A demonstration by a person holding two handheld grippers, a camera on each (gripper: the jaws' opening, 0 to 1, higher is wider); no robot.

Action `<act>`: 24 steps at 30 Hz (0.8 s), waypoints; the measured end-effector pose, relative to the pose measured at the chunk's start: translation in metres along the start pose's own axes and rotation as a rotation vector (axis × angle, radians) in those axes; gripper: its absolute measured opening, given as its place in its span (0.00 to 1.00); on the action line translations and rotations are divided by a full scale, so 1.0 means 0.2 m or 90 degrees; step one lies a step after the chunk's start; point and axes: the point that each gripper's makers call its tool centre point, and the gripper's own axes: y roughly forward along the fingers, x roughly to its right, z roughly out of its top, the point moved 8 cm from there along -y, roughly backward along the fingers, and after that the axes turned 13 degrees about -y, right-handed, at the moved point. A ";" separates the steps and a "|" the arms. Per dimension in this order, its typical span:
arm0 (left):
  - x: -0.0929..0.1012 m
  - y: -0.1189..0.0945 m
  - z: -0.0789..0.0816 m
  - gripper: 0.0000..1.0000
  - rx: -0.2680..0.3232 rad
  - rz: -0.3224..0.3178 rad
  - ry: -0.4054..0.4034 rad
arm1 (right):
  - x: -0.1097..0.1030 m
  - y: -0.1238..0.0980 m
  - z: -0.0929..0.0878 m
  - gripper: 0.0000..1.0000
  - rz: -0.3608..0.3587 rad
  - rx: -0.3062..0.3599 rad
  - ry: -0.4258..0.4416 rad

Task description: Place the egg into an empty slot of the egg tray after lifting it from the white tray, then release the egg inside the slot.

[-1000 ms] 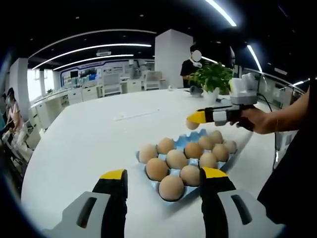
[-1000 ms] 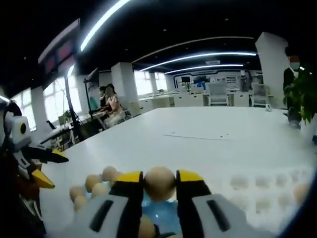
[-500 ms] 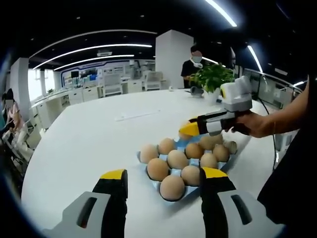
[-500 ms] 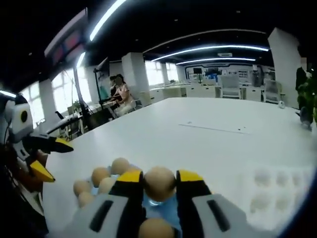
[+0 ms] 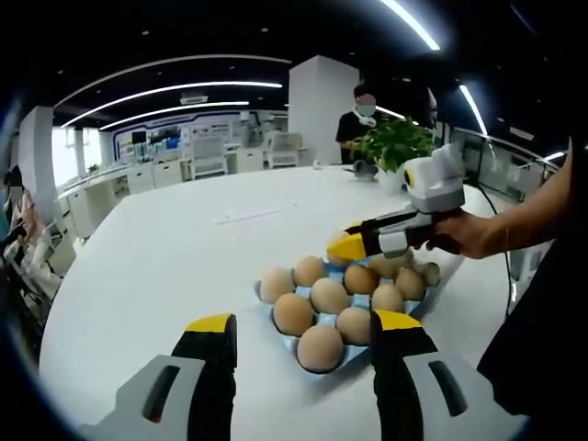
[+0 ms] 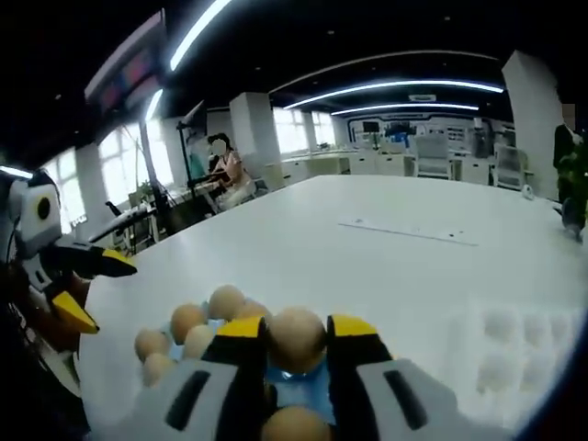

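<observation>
Egg (image 6: 296,338): gripped between the right claw's (image 6: 295,342) yellow tips, held just above the blue egg tray (image 5: 342,303). Tray: many eggs in its slots, on the white bench (image 5: 165,266). White tray (image 6: 514,354): to the right. Left claw (image 5: 303,342): open, near the egg tray.

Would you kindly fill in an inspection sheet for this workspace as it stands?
Surface: white table, mostly bare.
Job's things: blue egg tray nearly full; egg above it; white tray with moulded cups.
Clutter: flat strip on the table.
Grippers: right hand-held gripper shut on the egg; left hand-held gripper open, holding nothing.
Cables: dark cable behind the right hand.
Surroundings: potted plant, office desks, people.
</observation>
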 end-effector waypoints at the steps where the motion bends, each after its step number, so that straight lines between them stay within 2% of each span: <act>1: 0.00 0.00 0.00 0.59 0.000 0.000 0.000 | 0.00 0.00 0.00 0.25 0.000 -0.002 0.005; 11: 0.00 0.00 0.00 0.59 0.000 -0.001 -0.003 | 0.00 0.02 -0.04 0.25 0.009 -0.024 0.039; 16: 0.00 0.00 0.00 0.59 -0.001 0.000 -0.004 | 0.00 0.04 -0.04 0.26 0.012 -0.032 0.081; 24: 0.00 0.00 0.00 0.58 -0.001 0.002 -0.001 | 0.00 0.05 -0.03 0.26 0.020 -0.043 0.050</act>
